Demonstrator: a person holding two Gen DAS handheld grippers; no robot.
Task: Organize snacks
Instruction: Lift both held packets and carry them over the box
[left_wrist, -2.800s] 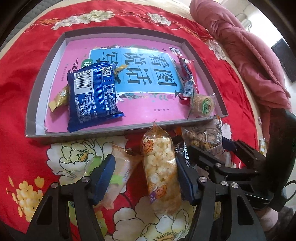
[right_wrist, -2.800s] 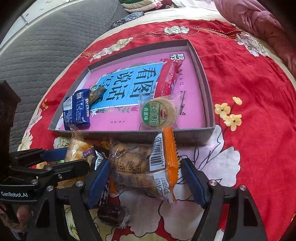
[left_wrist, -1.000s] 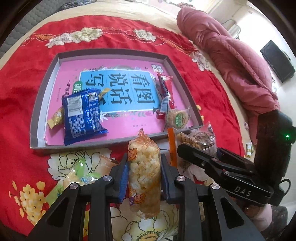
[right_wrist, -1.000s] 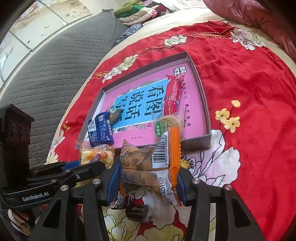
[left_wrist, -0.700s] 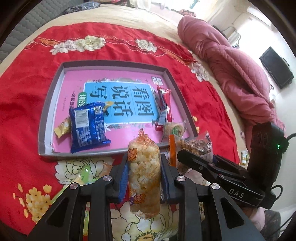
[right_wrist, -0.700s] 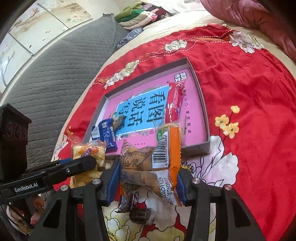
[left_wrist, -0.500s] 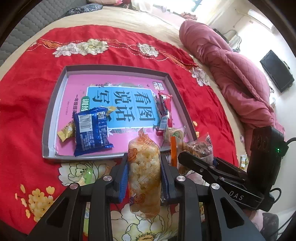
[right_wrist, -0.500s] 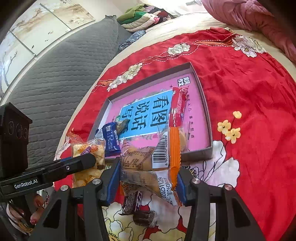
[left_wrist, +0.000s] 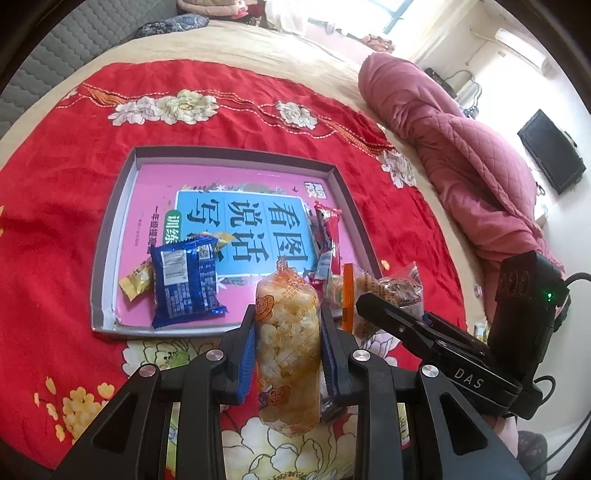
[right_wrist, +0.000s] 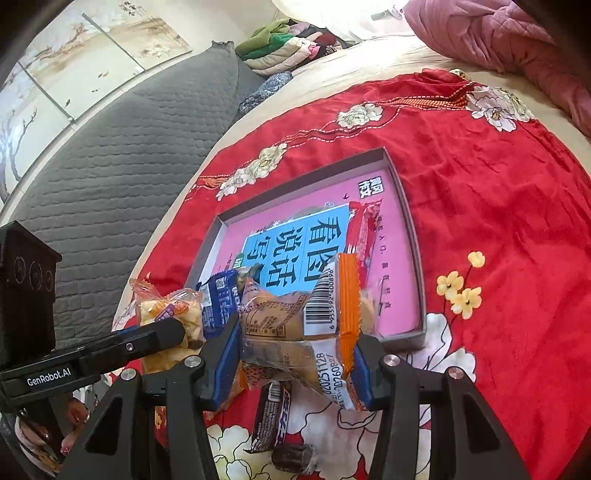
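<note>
My left gripper (left_wrist: 288, 347) is shut on a clear packet of popcorn-like puffs (left_wrist: 288, 343) and holds it above the red cloth, just in front of the grey tray (left_wrist: 110, 229). My right gripper (right_wrist: 295, 354) is shut on a brown and orange cake packet (right_wrist: 299, 325), also lifted near the tray's (right_wrist: 413, 236) front edge. In the tray lie a blue packet (left_wrist: 184, 280), a small yellow packet (left_wrist: 136, 282) and a red stick packet (left_wrist: 327, 229) on a pink book cover. The right gripper shows at the right of the left wrist view (left_wrist: 376, 306).
A red flowered cloth (left_wrist: 55, 155) covers the bed. A dark wrapped bar (right_wrist: 273, 417) and a small brown sweet (right_wrist: 295, 456) lie on the cloth below my right gripper. A pink quilt (left_wrist: 461, 147) lies at the right. A grey headboard (right_wrist: 110, 155) stands behind.
Both grippers closed on their packets and lifted them off the cloth. Over the last second they have risen higher, so the tray looks smaller and farther below.
</note>
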